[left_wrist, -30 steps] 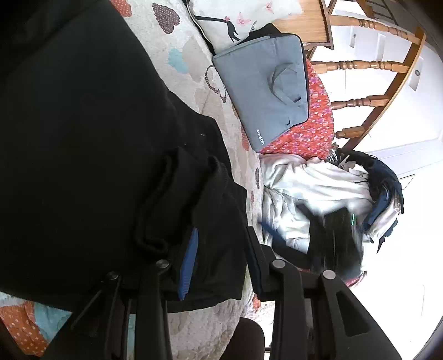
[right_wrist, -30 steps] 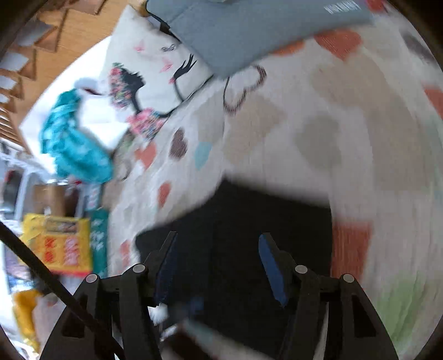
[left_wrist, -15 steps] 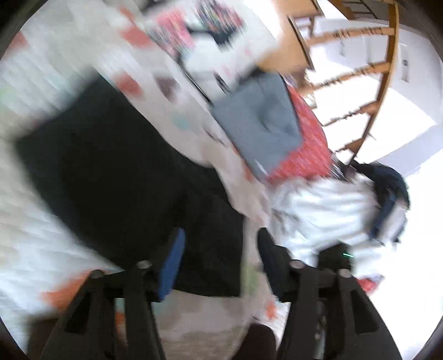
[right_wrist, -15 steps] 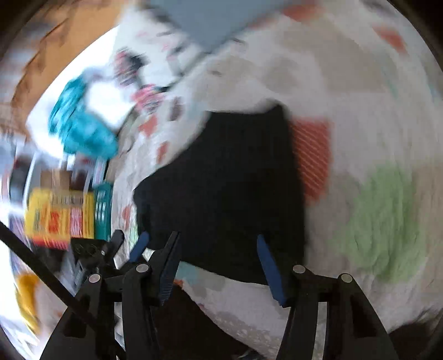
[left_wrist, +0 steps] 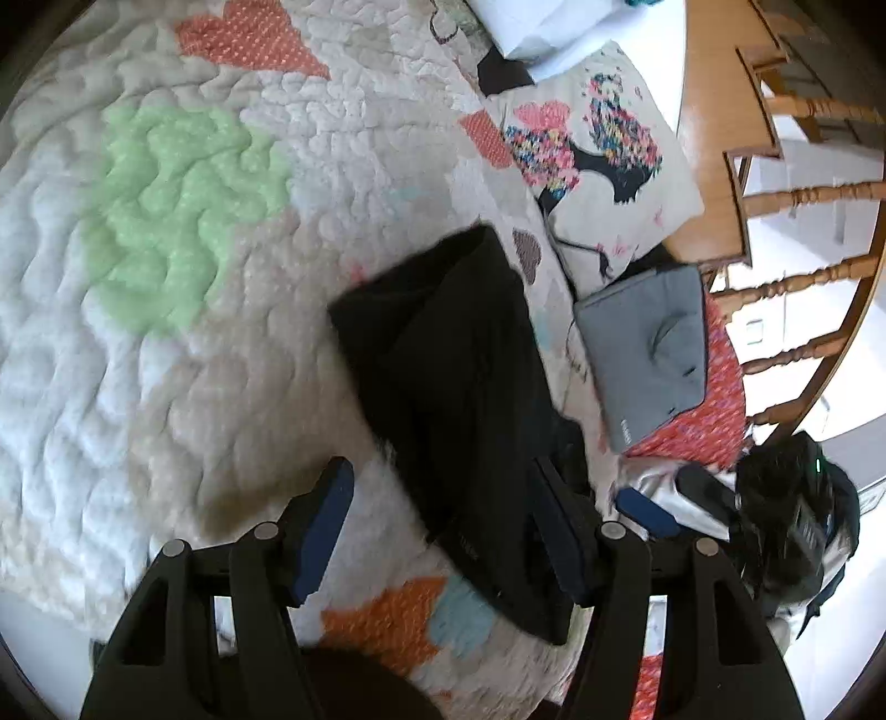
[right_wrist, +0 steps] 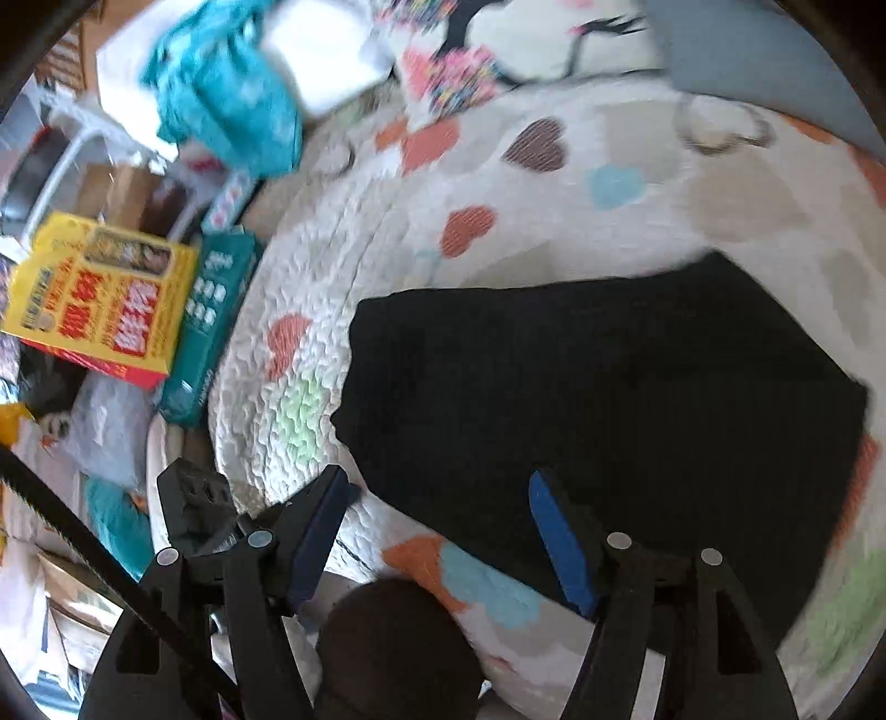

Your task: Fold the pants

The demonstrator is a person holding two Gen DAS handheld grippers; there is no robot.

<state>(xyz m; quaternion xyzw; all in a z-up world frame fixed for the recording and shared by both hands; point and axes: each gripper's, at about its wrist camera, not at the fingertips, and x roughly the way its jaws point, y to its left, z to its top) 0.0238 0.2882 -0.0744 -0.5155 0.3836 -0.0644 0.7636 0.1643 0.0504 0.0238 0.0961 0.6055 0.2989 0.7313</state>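
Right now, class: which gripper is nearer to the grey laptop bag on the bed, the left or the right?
Left. In the left wrist view the grey laptop bag lies just beyond the left gripper, past the black pants. The right gripper sees it only at the far top edge.

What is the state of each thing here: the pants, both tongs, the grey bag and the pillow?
Black pants: folded into a compact rectangle, lying flat on the quilt, not held.
Left tongs: open, empty.
Right tongs: open, empty.
Grey bag: closed, lying flat.
Printed pillow: lying on the quilt.
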